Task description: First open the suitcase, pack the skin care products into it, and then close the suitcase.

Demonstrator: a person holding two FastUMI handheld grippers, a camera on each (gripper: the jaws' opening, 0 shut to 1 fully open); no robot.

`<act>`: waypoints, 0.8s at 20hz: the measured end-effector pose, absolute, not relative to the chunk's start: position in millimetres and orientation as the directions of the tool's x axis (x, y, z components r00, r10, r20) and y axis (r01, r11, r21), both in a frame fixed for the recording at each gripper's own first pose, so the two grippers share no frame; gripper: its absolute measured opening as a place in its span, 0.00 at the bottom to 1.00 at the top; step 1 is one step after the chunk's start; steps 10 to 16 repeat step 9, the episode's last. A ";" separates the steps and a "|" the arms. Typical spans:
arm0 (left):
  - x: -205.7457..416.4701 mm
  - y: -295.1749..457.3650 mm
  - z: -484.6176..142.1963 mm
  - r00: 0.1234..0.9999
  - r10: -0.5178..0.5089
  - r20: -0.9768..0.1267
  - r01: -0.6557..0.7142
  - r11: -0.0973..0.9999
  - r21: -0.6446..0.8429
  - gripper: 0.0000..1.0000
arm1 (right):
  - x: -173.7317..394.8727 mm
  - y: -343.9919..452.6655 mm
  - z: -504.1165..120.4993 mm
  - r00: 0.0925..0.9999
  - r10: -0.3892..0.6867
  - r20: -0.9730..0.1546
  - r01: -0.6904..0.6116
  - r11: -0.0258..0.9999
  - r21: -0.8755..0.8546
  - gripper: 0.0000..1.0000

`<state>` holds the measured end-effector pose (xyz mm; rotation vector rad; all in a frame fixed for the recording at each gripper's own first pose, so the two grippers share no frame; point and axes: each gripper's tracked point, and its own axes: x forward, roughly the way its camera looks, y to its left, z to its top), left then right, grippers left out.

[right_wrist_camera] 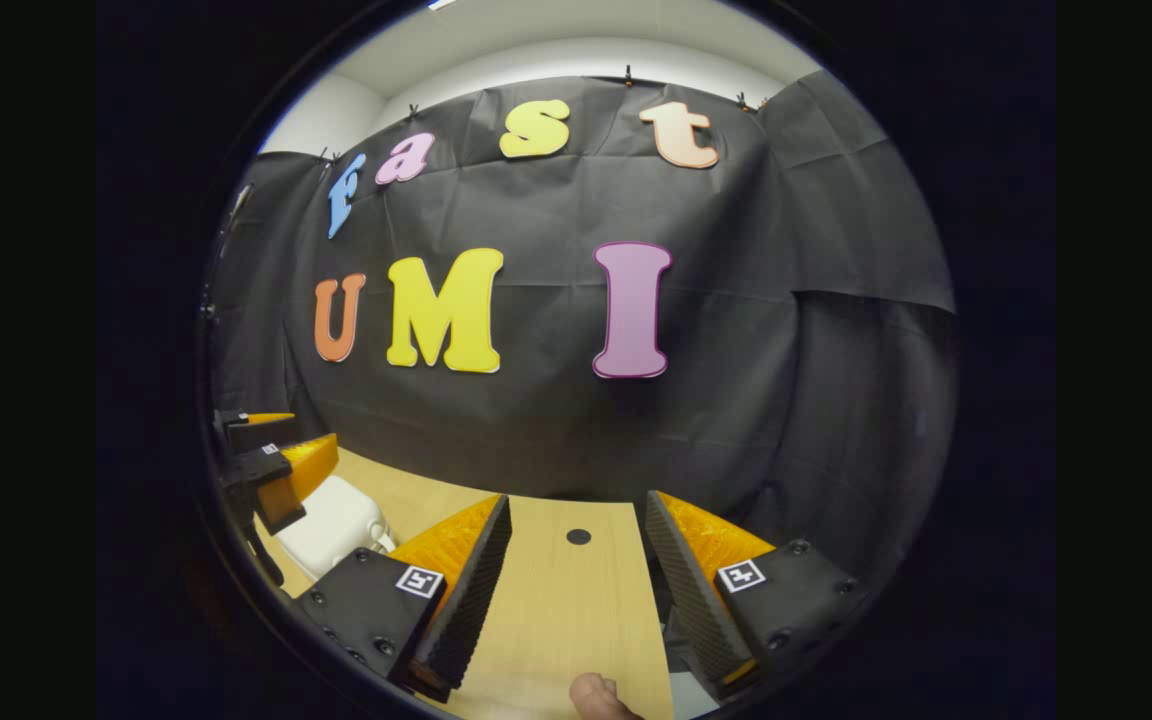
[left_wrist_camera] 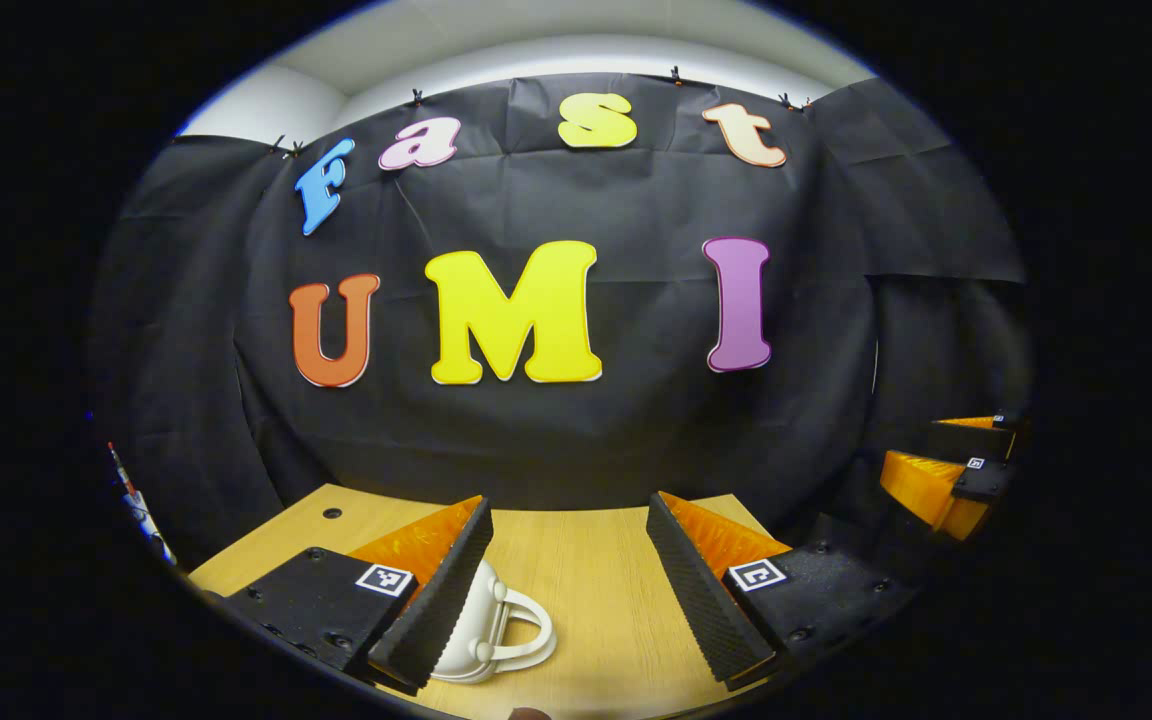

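The suitcase (left_wrist_camera: 496,625), a small white case with a loop handle, lies on the table (left_wrist_camera: 596,590) at the near edge of the left gripper view, partly hidden behind one finger of the left tongs (left_wrist_camera: 576,590). In the right gripper view it (right_wrist_camera: 336,520) sits at the left, just beside the left tongs (right_wrist_camera: 271,470).

Left tongs: spread, holding nothing. Right tongs (right_wrist_camera: 576,580): spread, holding nothing, above bare table.

Judgement: the opening step appears not yet begun; whether the case is latched cannot be told. No skin care products can be made out. The next move calls for lowering the tongs to the case and finding its lid edge or clasp.

The table is pale wood-grain with a small dark hole (right_wrist_camera: 578,537). Black cloth (right_wrist_camera: 736,400) forms the booth wall behind.
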<state>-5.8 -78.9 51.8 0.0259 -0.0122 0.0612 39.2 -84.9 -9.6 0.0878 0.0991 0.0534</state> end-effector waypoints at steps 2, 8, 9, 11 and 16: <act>-8.5 -68.4 59.3 0.998 0.063 0.023 -0.064 0.998 0.022 0.98 | 38.7 -75.0 -8.0 0.993 0.065 -0.099 -0.056 0.994 0.092 0.81; -12.8 -55.1 60.2 0.997 0.076 0.015 -0.076 0.997 -0.002 0.99 | 33.9 -46.0 -6.9 0.989 0.103 -0.105 -0.095 0.992 0.079 0.81; -13.5 -50.2 60.7 0.996 0.082 0.020 -0.082 0.997 -0.007 0.98 | 33.1 -41.2 -7.6 0.988 0.108 -0.111 -0.100 0.992 0.074 0.81; -13.5 -50.2 60.7 0.996 0.082 0.020 -0.082 0.997 -0.007 0.98 | 33.1 -41.2 -7.6 0.988 0.108 -0.111 -0.100 0.992 0.074 0.81; -13.5 -50.2 60.7 0.996 0.082 0.020 -0.082 0.997 -0.007 0.98 | 33.1 -41.2 -7.6 0.988 0.108 -0.111 -0.100 0.992 0.074 0.81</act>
